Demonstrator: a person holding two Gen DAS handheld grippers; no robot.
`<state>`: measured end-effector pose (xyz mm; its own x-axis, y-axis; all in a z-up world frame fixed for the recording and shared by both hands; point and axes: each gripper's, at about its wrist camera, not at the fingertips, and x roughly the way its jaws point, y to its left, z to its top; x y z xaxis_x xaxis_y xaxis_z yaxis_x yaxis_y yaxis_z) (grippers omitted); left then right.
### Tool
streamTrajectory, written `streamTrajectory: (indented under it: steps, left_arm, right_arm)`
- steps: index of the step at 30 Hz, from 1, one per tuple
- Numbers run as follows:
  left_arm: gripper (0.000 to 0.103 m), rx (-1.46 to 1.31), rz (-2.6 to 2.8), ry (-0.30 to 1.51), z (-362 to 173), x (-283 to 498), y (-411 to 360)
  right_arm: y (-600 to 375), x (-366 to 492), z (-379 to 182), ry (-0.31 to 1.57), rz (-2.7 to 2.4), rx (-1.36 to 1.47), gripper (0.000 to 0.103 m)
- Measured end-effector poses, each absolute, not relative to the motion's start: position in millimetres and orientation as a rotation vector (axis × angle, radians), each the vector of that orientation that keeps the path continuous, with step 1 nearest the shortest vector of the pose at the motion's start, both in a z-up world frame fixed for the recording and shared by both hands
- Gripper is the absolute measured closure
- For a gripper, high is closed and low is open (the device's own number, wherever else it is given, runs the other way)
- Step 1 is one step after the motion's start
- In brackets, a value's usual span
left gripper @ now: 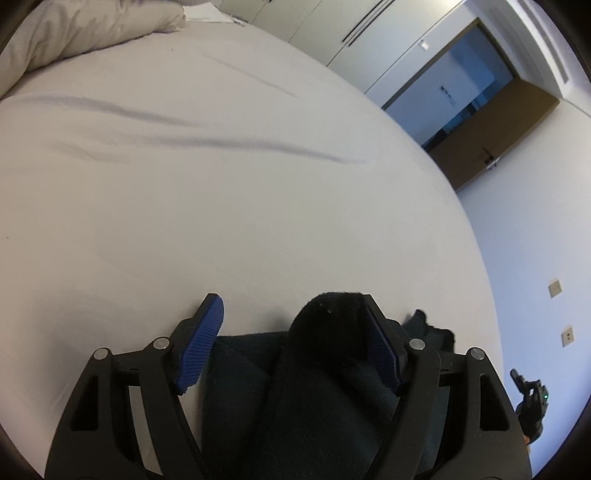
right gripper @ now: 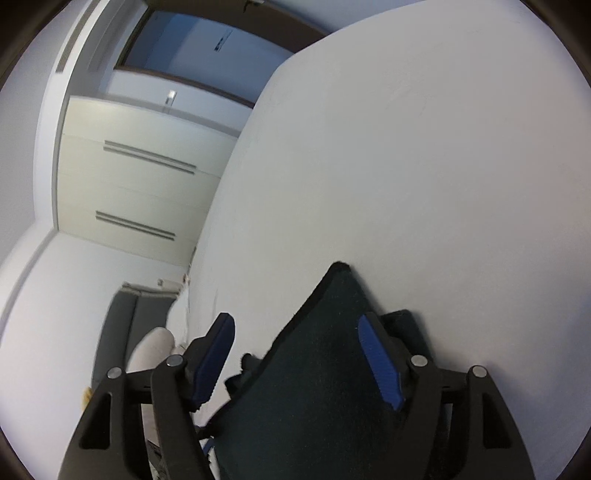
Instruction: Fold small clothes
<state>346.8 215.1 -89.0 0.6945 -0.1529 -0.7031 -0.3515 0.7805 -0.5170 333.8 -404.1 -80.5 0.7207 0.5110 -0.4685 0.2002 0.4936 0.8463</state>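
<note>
A dark garment (left gripper: 317, 387) lies on the white bed (left gripper: 221, 184) close to its near edge, toward the corner by the doorway (left gripper: 472, 85); the left gripper (left gripper: 291, 347) stands wide open over it, a fold of cloth resting against one blue pad, nothing clamped; the right gripper (right gripper: 295, 362) is likewise spread wide, a raised point of the garment (right gripper: 325, 350) between its fingers, ungripped; a rumpled duvet (left gripper: 85, 29) sits at the far corner.

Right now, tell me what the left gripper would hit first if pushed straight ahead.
Probably the dark fleece garment lying between its open fingers, then the white bedsheet; depth is unclear.
</note>
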Motion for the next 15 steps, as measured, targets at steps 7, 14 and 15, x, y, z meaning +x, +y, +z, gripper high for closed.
streamTrajectory:
  steps: [7,14,15]
  left_arm:
    - [0.027,-0.675,0.131,0.657,-61,297,215]
    - [0.023,-0.718,0.194,0.677,-61,286,250]
    - [0.023,-0.706,0.165,0.656,-56,281,246]
  right_arm:
    - [-387,299,-57,0.744,0.278,0.978,0.03]
    - [-358,279,-74,0.864,0.276,0.815,0.032]
    - [-360,277,-75,0.854,0.275,0.817,0.033]
